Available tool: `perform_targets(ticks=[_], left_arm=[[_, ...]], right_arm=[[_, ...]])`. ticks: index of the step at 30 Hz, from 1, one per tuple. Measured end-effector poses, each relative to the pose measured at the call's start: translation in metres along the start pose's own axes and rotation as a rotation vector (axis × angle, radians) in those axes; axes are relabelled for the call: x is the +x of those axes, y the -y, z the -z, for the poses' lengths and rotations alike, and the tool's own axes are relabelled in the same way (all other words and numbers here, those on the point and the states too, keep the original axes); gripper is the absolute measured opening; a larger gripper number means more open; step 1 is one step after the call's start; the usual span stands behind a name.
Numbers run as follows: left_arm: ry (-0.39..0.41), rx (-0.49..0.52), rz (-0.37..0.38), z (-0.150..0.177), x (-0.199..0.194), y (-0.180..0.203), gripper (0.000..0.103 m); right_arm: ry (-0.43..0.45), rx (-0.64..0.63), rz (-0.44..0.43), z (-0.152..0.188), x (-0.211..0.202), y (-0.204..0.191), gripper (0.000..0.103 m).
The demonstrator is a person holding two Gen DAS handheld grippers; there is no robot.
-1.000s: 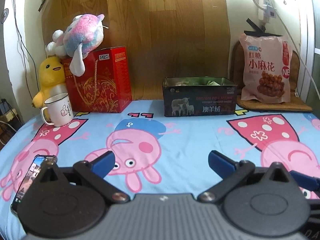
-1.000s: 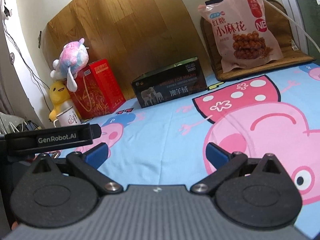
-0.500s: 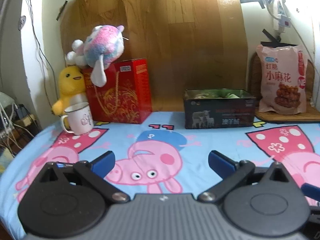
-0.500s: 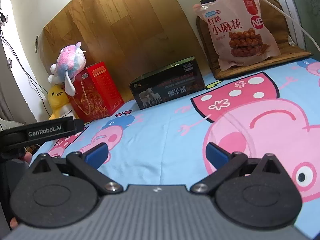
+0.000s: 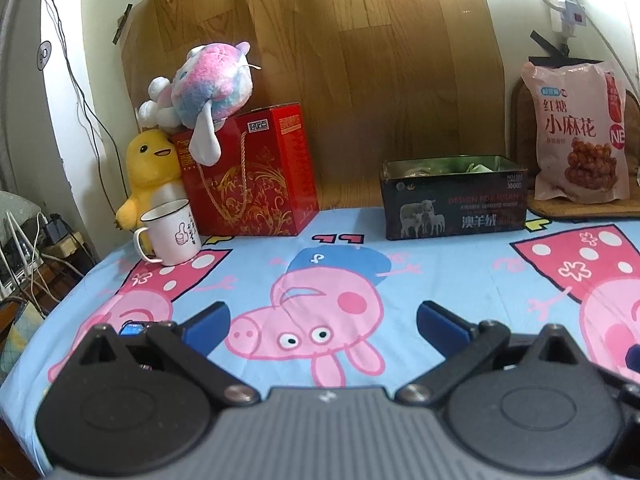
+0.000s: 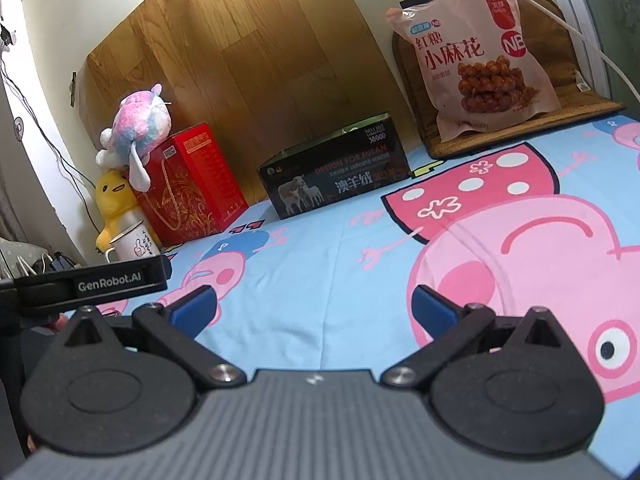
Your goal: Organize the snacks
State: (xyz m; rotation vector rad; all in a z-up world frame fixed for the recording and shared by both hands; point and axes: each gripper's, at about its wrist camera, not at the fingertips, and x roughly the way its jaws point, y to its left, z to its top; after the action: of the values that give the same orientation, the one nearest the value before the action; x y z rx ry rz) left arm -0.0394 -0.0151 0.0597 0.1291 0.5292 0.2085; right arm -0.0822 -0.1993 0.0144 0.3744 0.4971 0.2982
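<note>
Both hand-held grippers — left (image 5: pixel 323 322), right (image 6: pixel 314 304) — spread wide, empty

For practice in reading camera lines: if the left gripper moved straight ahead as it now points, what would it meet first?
Probably the blue cartoon bedsheet. The left gripper, jaws open and empty, points between the red gift box and black tin; depth is unclear.

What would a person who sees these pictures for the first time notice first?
Probably the bright blue sheet with big pink cartoon pigs, which fills the foreground. Next, the large pink snack bag standing upright at the back right on a brown mat, beside the open black tin. At the back left, a pink and blue plush toy lies on top of a red gift box, with a yellow duck toy and a white mug beside it.
</note>
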Motion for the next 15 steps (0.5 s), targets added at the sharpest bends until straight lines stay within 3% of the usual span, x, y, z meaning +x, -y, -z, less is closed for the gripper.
perform_targets(ticks=[15], left_arm=[[-0.054,0.027,-0.007,0.008,0.016,0.004,0.103]], right_arm=[[-0.016,0.029,0.007,0.003,0.006,0.007,0.103]])
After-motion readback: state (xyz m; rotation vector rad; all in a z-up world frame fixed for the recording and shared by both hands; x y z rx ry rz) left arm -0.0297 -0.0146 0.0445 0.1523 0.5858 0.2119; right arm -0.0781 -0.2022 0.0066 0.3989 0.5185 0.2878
